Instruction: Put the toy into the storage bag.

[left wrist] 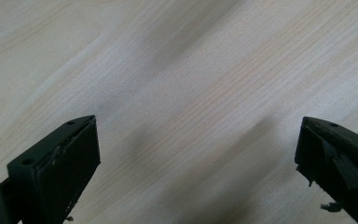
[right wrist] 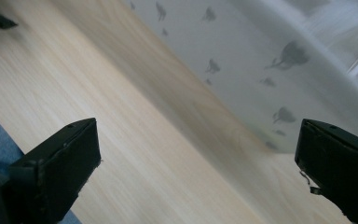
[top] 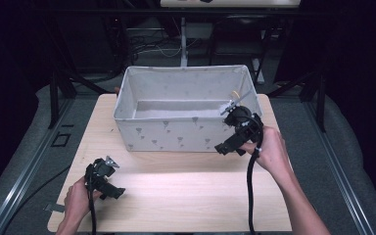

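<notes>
left gripper (top: 111, 161) sits near the table's (top: 186, 196) front left corner, well in front of the bin (top: 176, 134); jaws wide apart over bare wood, nothing between them. bin stands at the back centre of the table, open top, grey fabric with small dark prints. right gripper (top: 227, 115) is at the bin's front right corner, just beside the wall; jaws spread wide, empty.
</notes>
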Tool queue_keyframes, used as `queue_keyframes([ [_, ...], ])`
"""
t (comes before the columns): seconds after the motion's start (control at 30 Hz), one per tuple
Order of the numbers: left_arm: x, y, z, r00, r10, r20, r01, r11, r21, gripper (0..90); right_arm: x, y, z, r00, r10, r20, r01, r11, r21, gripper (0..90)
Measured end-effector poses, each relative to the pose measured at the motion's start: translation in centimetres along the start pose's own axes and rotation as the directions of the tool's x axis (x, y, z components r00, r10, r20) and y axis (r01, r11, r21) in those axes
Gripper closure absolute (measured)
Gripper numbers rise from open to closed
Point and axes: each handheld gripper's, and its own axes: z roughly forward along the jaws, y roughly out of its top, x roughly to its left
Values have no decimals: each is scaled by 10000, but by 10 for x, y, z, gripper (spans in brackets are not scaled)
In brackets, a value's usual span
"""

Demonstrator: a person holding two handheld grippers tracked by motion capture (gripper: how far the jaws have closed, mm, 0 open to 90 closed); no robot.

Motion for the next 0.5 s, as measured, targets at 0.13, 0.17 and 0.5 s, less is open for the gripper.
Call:
queue_keyframes([
  [0.13,-1,0,0,10000,-35,23,35,10000,17,1,3,-11,11,9999,97,-44,-96,9999,79,0],
  [0.17,-1,0,1,10000,-35,27,35,10000,25,1,4,-17,15,10000,72,-43,-72,9998,176,0],
  [0.5,-2,0,1,10000,44,19,-44,10000,68,3,24,-61,64,9993,42,-360,-19,9979,651,1],
])
